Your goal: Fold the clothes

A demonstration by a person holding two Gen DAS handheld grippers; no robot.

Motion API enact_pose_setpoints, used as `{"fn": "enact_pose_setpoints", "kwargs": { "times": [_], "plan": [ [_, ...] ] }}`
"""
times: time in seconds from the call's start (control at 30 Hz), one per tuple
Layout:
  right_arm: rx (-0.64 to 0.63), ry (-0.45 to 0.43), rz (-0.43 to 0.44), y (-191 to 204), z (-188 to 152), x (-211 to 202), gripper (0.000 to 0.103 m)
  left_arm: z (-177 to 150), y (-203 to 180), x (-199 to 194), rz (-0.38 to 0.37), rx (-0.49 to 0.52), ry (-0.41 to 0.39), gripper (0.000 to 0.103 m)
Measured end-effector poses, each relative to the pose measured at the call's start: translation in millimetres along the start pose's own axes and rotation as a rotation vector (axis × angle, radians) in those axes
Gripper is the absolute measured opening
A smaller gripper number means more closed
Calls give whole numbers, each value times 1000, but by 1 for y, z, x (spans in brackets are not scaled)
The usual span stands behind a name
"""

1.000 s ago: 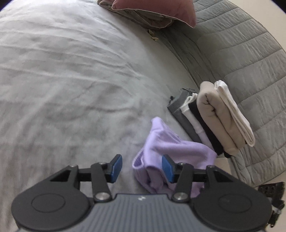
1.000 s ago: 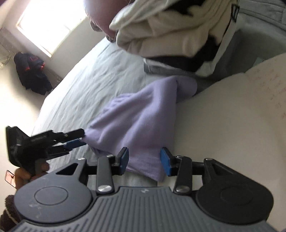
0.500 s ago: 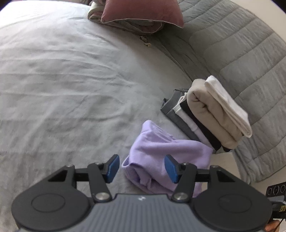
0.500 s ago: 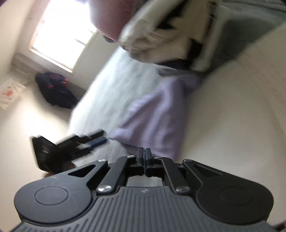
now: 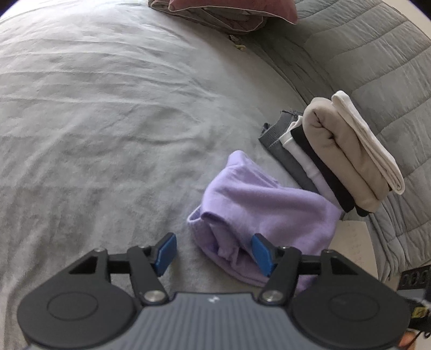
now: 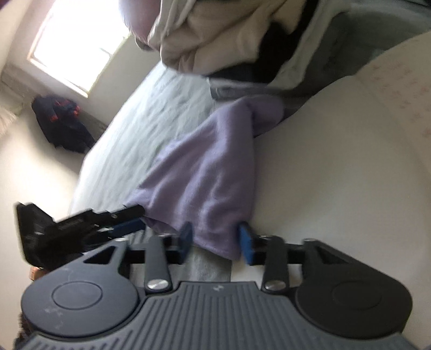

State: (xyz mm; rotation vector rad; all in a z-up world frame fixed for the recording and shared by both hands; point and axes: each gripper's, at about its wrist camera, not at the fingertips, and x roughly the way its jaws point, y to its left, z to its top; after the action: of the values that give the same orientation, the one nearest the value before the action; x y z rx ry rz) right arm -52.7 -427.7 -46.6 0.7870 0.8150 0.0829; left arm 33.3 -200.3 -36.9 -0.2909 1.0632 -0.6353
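Note:
A lavender garment [image 5: 266, 204] lies loosely folded on the grey bed sheet [image 5: 107, 121], beside a stack of folded clothes [image 5: 336, 161]. My left gripper [image 5: 214, 254] hovers at its near edge with jaws opening. The right pad [image 5: 262, 254] overlaps the cloth and the left pad is over bare sheet, neither pressing. In the right wrist view the lavender garment [image 6: 204, 172] hangs over the bed's side. Its lower hem sits between the opening jaws of my right gripper [image 6: 215, 243], unpinched. The left gripper [image 6: 129, 219] reaches the garment's left edge there.
A maroon pillow [image 5: 234, 8] and a quilted grey blanket [image 5: 377, 67] lie at the far side of the bed. The white mattress side [image 6: 336, 175] fills the right of the right wrist view. A window [image 6: 80, 45] and dark clothing [image 6: 62, 123] stand by the wall.
My right gripper snapped shut half a second ago and has reopened around the garment's hem. The left jaws have spread wider and that view has slid slightly along the bed.

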Motion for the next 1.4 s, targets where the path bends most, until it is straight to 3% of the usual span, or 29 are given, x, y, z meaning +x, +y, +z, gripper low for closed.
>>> {"fn": "enact_pose_setpoints", "kwargs": {
  "times": [0.13,0.27,0.33,0.47,0.6,0.67,0.73,0.77,0.8,0.9,1.07,1.17,1.2,1.23,1.27,1.3,1.33,1.4],
  "plan": [
    [44,6,14,13,4,8,13,3,-2,-6,14,-11,-5,63],
    [154,-13,198,13,2,-23,12,7,-11,-25,37,49,-62,63],
    [180,8,232,7,-2,-31,12,10,-18,-31,40,80,-81,63],
    [199,76,180,-13,-9,-33,12,12,-30,-25,36,135,-69,64],
    [144,148,97,-24,-25,-33,10,10,-33,-1,113,186,-32,64],
    [121,163,128,-20,-27,-35,19,13,-30,7,126,190,-22,64],
    [109,120,142,-17,-24,-43,33,19,-26,9,94,184,-20,68],
    [113,87,151,-17,-22,-47,48,23,-24,10,73,177,-19,70],
    [124,53,156,-21,-20,-53,55,28,-21,12,49,167,-17,74],
    [159,-35,156,-29,-15,-62,56,42,-13,23,0,120,6,75],
    [215,-143,120,-35,-5,-52,55,55,0,57,-153,-6,82,75],
    [187,-199,86,-27,0,-41,52,54,1,67,-222,-50,81,74],
    [181,-211,79,-22,-1,-33,49,53,-1,70,-233,-53,77,69],
    [170,-220,66,-18,-2,-28,47,51,-3,71,-231,-45,72,57],
    [159,-229,54,-14,-2,-23,38,48,-7,72,-212,-29,62,49],
    [148,-236,42,-11,-3,-19,27,44,-10,73,-188,-8,51,28],
    [141,-238,31,-7,-6,-16,23,41,-12,75,-181,0,42,21],
    [120,-251,6,1,-11,-15,20,34,-16,72,-180,-3,9,17]
  ]
}}
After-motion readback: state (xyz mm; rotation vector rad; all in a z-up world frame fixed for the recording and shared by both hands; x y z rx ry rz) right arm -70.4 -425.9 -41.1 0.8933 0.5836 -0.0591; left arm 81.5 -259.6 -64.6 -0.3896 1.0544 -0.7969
